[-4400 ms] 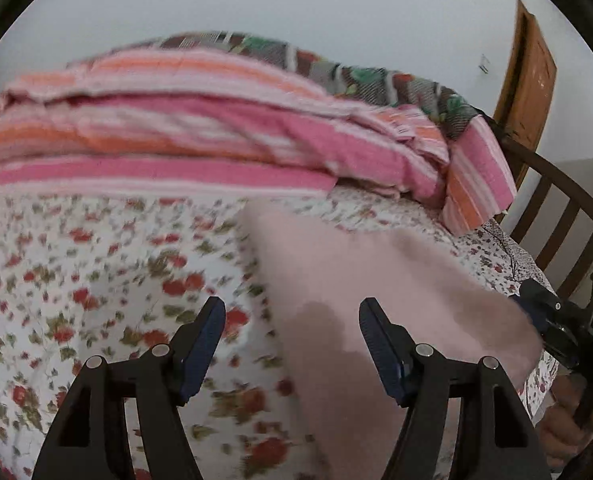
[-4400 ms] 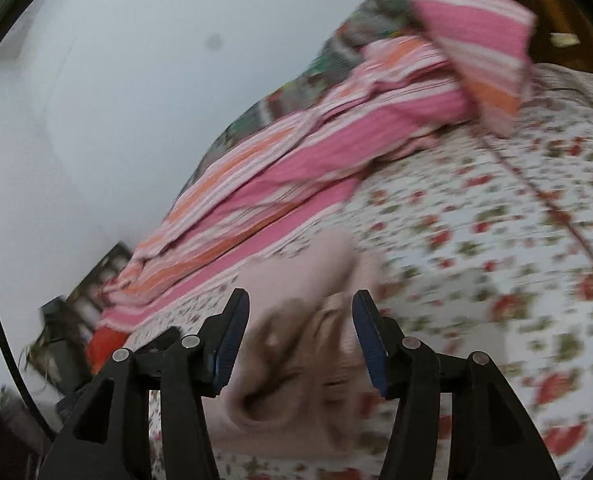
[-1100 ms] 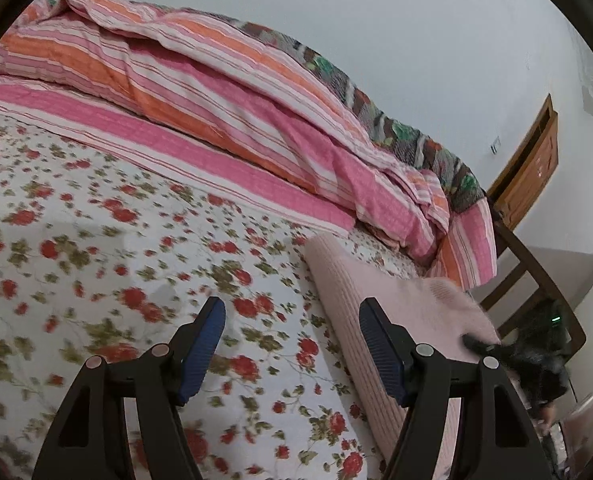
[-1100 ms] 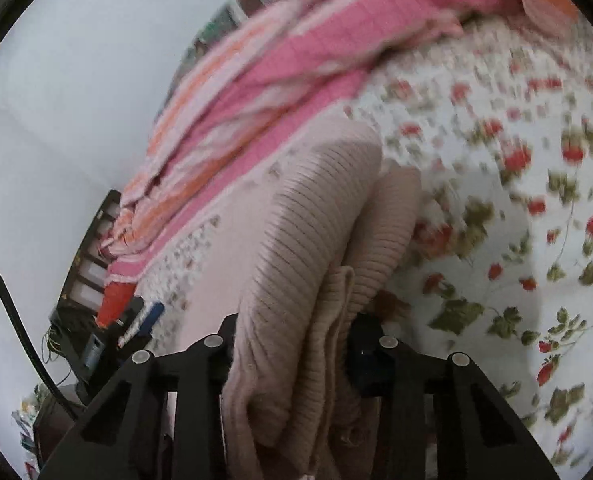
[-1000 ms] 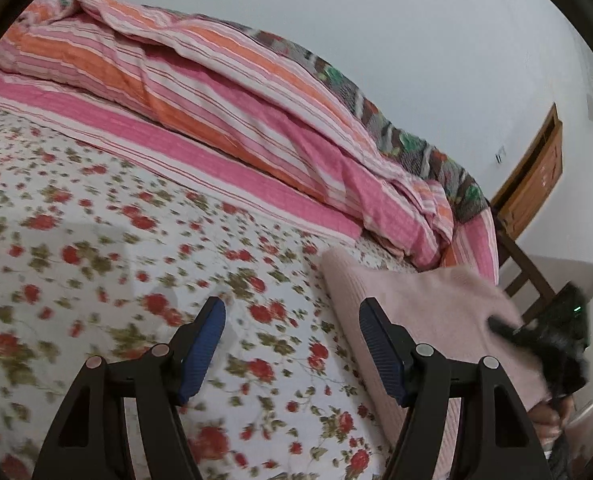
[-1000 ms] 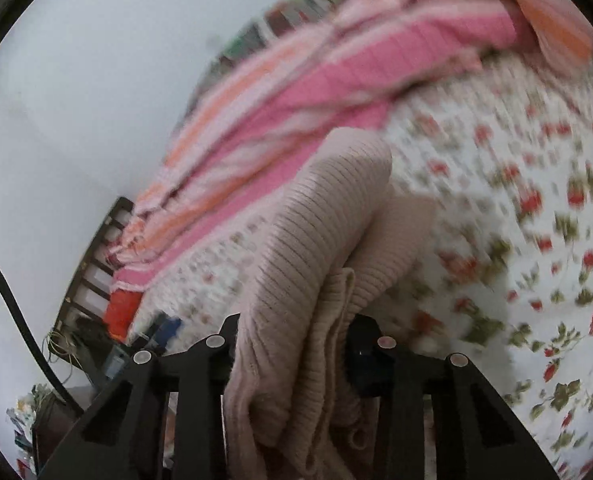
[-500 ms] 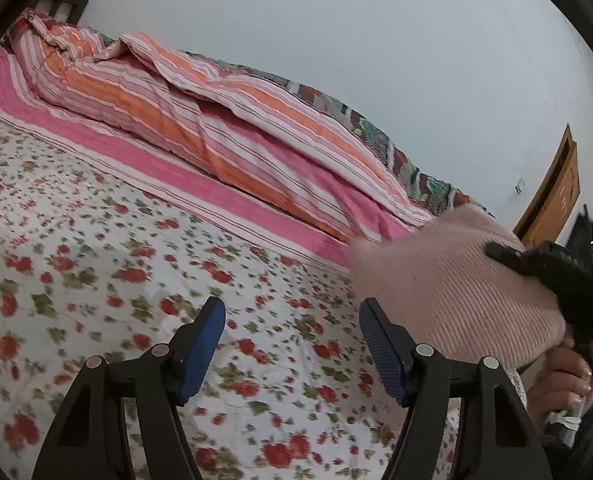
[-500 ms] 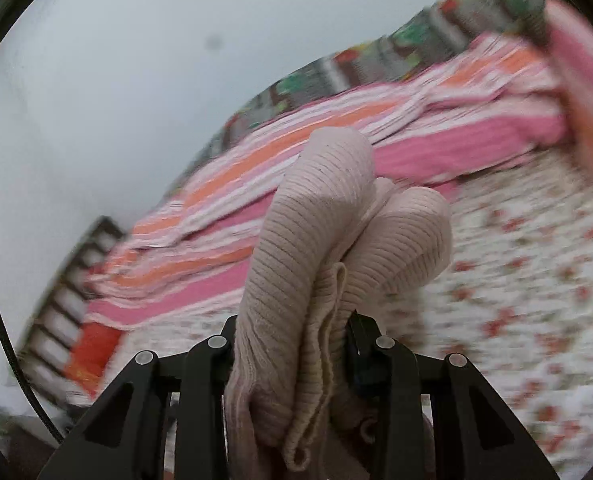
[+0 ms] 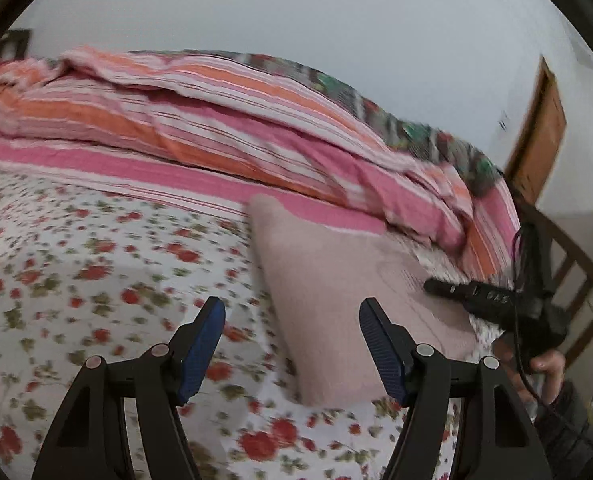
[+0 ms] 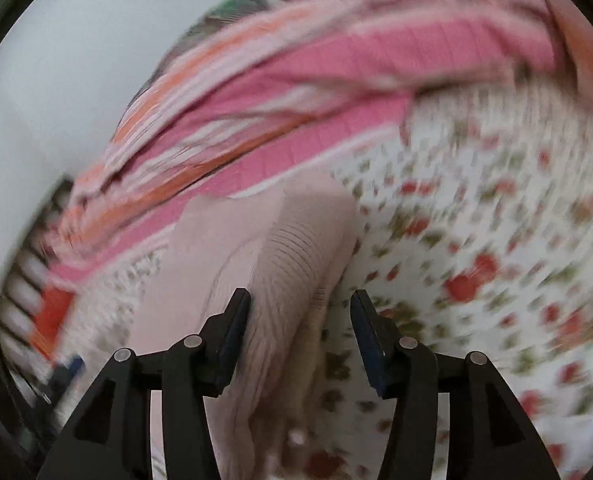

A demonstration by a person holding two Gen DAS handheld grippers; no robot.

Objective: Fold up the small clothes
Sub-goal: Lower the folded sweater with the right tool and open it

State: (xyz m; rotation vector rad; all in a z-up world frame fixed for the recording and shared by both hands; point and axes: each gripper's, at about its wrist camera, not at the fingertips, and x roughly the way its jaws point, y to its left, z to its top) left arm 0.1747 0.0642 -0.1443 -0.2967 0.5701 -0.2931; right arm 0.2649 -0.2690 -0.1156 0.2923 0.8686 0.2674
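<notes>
While both grippers stand wide open, pink knit garment [image 9: 348,292] folded on floral sheet [image 9: 76,280], right gripper [image 10: 300,334] straddling its edge ungripped, left gripper [image 9: 292,344] empty.

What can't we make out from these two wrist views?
- Right wrist view: motion blur smears the floral sheet and striped quilt.
- Near end of the pink knit garment: hidden below the right hand-held gripper.
- Left wrist view: garment's right edge is behind that gripper.
</notes>
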